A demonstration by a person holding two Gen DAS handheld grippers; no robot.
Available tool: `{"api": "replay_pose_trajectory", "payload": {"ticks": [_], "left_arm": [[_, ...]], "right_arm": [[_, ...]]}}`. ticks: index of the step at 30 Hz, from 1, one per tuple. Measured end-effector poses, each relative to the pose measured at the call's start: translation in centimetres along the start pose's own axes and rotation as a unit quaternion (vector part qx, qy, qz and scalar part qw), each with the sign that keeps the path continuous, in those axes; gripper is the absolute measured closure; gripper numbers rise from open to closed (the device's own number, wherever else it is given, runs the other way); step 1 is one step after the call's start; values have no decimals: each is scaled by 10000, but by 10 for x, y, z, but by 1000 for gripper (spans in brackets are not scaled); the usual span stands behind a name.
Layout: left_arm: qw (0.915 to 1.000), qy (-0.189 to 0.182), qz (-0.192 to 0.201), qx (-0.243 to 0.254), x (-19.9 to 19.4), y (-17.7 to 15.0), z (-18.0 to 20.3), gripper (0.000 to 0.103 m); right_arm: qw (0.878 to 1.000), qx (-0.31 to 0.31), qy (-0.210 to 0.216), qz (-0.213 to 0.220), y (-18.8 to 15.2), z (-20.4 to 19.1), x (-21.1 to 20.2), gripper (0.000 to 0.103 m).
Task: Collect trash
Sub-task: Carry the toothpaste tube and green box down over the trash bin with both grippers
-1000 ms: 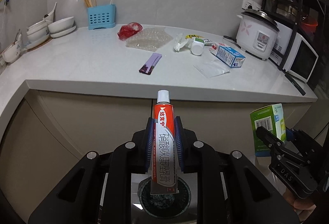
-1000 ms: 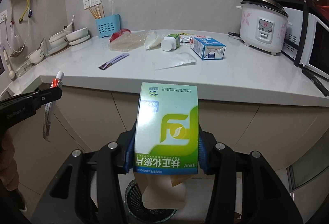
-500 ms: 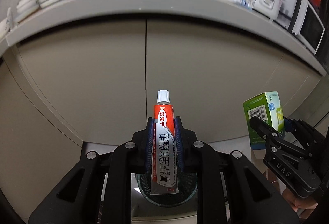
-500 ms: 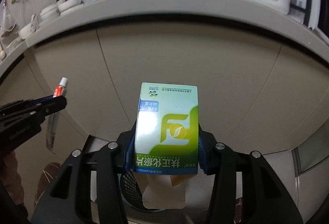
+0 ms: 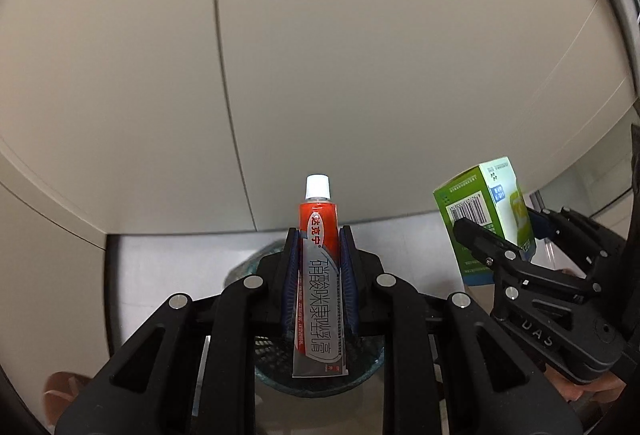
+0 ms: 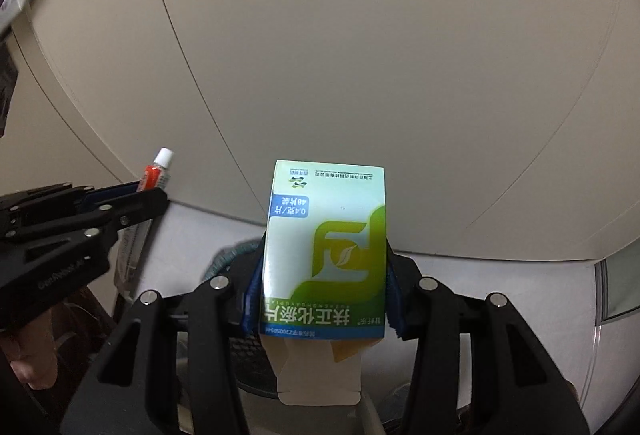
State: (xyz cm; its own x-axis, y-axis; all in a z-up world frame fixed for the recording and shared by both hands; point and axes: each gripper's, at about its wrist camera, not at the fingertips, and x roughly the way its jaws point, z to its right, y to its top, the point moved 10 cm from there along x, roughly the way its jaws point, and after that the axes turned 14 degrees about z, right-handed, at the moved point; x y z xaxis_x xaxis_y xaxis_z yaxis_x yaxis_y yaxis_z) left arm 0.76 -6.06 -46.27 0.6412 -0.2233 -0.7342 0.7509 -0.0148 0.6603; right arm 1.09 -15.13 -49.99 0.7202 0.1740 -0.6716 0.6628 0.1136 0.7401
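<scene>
Facing beige cabinet doors [image 5: 360,75] low over a pale floor [image 6: 500,275], we hold both grippers above a dark mesh wastebasket [image 5: 320,383], its rim showing behind the fingers. Our right gripper [image 6: 324,275] is clamped on a green-and-white medicine box [image 6: 326,255], printed side upside down, its bottom flap hanging open. Our left gripper [image 5: 319,275] is pinched tight on a red-and-silver ointment tube [image 5: 319,275], white cap pointing away, directly over the basket's mouth.

Both wrist views face downward, close to cabinet doors [image 5: 360,75] (shared: mesh bin [image 6: 224,259]).
</scene>
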Motion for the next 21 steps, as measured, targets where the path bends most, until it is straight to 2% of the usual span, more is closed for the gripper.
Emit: {"api": "replay_pose_trajectory", "payload": {"ticks": [4, 9, 14, 18, 21], "left_arm": [[9992, 41, -376, 133, 46, -31, -7, 83], [9957, 173, -913, -30, 88, -71, -26, 84], [9925, 68, -1216, -47, 108, -99, -31, 84], [9872, 65, -1585, -149, 125, -125, -37, 84], [9844, 89, -1758, -2, 135, -140, -28, 83]], "right_arm": [[9994, -182, 96, -277, -18, -4, 34, 57], [9962, -348, 221, -763, -45, -9, 76, 57], [9895, -692, 388, -1210, -79, -10, 110, 57], [9869, -711, 345, -1410, -100, -6, 120, 57], [9849, -730, 318, -1538, -114, 1, 125, 57]]}}
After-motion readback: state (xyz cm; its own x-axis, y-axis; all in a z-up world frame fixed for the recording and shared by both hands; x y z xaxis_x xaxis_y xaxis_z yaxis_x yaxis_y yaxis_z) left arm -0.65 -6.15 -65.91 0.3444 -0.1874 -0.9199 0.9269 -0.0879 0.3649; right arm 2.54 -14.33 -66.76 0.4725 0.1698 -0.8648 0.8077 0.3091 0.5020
